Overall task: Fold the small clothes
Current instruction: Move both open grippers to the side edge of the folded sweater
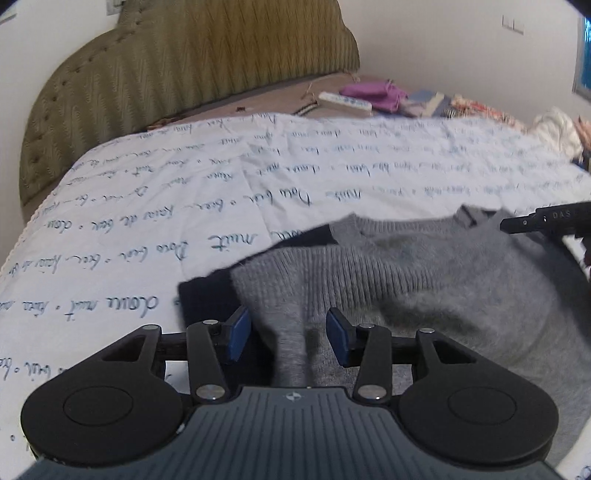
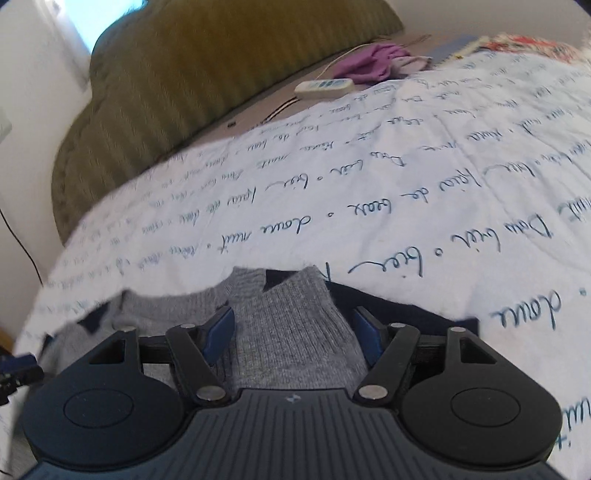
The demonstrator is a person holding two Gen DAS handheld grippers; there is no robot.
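Bedspread point(image 1: 332, 173) script reads "bon", "nuit" beneath sweater point(image 1: 424, 266)

Bed covered by white bedspread point(image 1: 332, 166) printed with blue handwriting; padded olive headboard point(image 1: 166, 74) against pale wall point(image 1: 461, 55); bright window point(image 2: 85, 18) in the corner.

Grey knit sweater point(image 1: 424, 266) with navy trim lies partly folded on bedspread point(image 1: 184, 192).
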